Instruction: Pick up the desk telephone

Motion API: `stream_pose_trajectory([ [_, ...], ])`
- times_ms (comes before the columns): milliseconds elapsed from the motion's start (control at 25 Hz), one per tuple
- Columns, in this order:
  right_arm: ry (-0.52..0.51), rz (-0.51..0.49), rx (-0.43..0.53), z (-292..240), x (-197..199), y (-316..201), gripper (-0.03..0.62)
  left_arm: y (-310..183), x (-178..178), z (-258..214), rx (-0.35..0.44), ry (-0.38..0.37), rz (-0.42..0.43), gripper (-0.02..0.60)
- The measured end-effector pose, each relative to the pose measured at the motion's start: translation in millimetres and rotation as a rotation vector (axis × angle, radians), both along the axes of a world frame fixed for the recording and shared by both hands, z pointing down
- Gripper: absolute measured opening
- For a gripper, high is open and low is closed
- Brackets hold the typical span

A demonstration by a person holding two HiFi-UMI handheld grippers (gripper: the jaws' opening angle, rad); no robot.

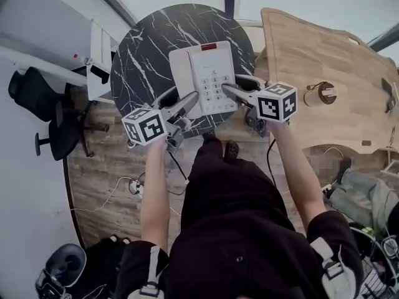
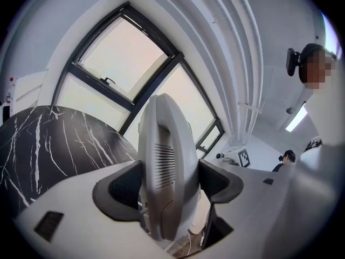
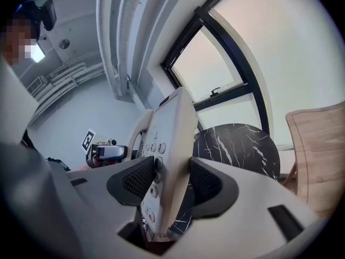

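The white desk telephone (image 1: 204,80) sits over the near part of the round black marble-look table (image 1: 149,48), its near edge at the table's near rim, clamped from both sides. In the head view the left gripper (image 1: 189,99) comes in at the phone's near-left corner and the right gripper (image 1: 228,91) at its near-right edge, but that view is too steep to show the jaw contact. The gripper views settle it. In the left gripper view both dark pads press the handset side, w/ the slotted speaker grille btwn them, so the left claw is closed on the phone. In the right gripper view the pads pinch the keypad edge, w/ number buttons showing against the left pad, so the right claw is clamped on the phone too. Only the head view gives the whole layout: handset (image 1: 181,73) on the phone's left, keypad (image 1: 215,86) on its right, a light wooden table (image 1: 324,48) to the right w/ a small round brown item (image 1: 321,93) on it, and a black office chair (image 1: 37,98) to the left. Only the gripper views show the dark-framed slanted window (image 2: 118,69) beyond the table, and each shows the opposite gripper's marker cube. Whether the phone's base touches the tabletop or is clear of it can't be told from any view. The phone's underside is hidden, and the round item is too small to identify.
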State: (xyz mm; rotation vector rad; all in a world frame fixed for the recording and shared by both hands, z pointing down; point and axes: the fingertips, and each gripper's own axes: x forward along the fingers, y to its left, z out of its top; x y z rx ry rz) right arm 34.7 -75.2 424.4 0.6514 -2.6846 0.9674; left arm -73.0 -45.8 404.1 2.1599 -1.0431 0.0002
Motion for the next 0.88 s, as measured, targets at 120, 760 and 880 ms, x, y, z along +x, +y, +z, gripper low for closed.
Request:
stream_pose_trajectory([
  [120, -0.011, 0.004, 0.045, -20, 1, -5, 0.225, -4, 0, -18, 0.038, -0.002, -0.002, 0.345],
  [760, -0.079, 0.022, 0.263, -131, 3, -39, 0.224, -35, 2, -128, 0.272, -0.045, 0.004, 0.345],
  [880, -0.084, 0.020, 0.303, -150, 4, -43, 0.224, -38, 3, -146, 0.307, -0.050, 0.002, 0.345],
])
